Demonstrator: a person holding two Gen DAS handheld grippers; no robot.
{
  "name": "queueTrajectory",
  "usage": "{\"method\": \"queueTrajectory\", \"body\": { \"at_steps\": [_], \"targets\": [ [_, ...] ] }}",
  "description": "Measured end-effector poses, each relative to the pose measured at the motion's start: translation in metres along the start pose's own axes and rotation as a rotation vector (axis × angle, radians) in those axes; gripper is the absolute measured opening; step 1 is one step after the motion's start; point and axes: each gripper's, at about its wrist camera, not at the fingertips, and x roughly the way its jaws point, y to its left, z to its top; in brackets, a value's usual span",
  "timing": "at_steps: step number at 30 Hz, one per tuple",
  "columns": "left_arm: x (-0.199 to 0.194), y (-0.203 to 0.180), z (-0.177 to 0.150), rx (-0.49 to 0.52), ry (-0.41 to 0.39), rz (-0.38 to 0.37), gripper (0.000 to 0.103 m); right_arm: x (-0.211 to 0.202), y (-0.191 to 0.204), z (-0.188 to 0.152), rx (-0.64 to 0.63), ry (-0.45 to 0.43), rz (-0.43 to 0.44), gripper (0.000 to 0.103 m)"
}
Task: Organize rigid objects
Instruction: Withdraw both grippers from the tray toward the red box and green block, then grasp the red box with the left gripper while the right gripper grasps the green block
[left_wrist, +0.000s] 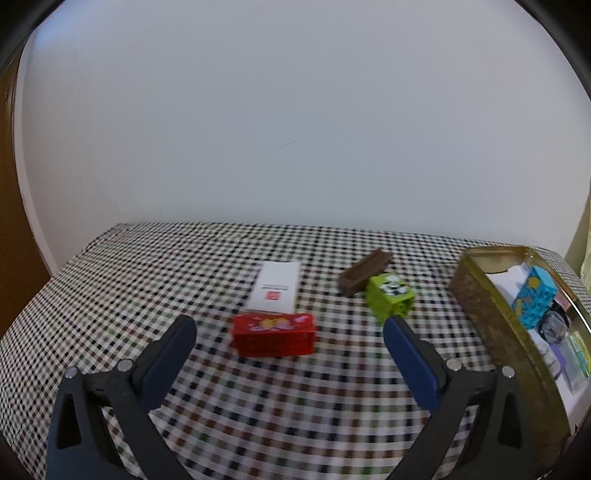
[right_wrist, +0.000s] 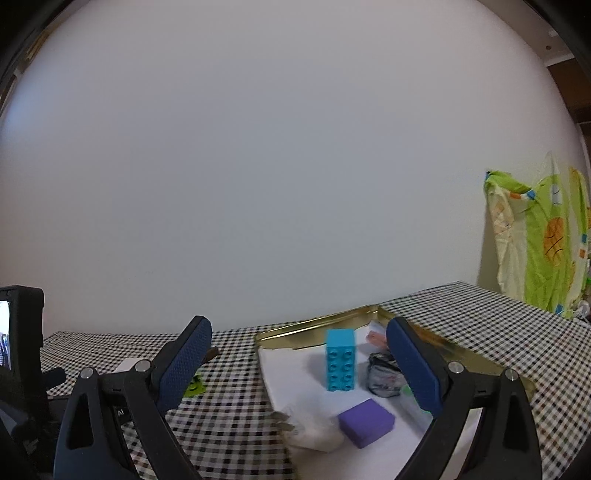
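Red box (left_wrist: 274, 334), green block (left_wrist: 389, 295) on cloth; blue brick (right_wrist: 340, 359) upright in tin (left_wrist: 476, 295)

The left gripper (left_wrist: 290, 332) and right gripper (right_wrist: 298, 339) are each built from black angular arms, fitted with silver round screws and faced with textured dark-blue finger pads (right_wrist: 184, 363).

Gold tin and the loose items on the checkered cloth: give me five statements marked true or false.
1. The blue brick stands inside the gold tin. True.
2. The left gripper holds the red box. False: it is open, holding nothing.
3. The purple block lies in the tin. True.
4. The green block lies in the tin. False: it is on the checkered cloth.
5. The right gripper is shut. False: open.
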Motion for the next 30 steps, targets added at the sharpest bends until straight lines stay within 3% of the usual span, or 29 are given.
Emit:
{"method": "queueTrajectory", "body": {
  "at_steps": [12, 21, 24, 30],
  "targets": [
    [0.027, 0.056, 0.003, -0.12, 0.086, 0.017, 0.102, 0.028, 0.035, -0.005, -0.027, 0.075, 0.064, 0.097],
    [0.053, 0.029, 0.013, -0.03, 0.113, -0.01, 0.099, 0.057, 0.05, -0.008, -0.038, 0.15, 0.047, 0.097],
    [0.065, 0.029, 0.015, -0.026, 0.164, -0.041, 0.091, 0.061, 0.05, -0.009, -0.043, 0.168, 0.058, 0.097],
    [0.056, 0.041, 0.006, -0.06, 0.216, -0.131, 0.091, 0.067, 0.047, -0.011, -0.034, 0.199, 0.082, 0.097]
  ]
}}
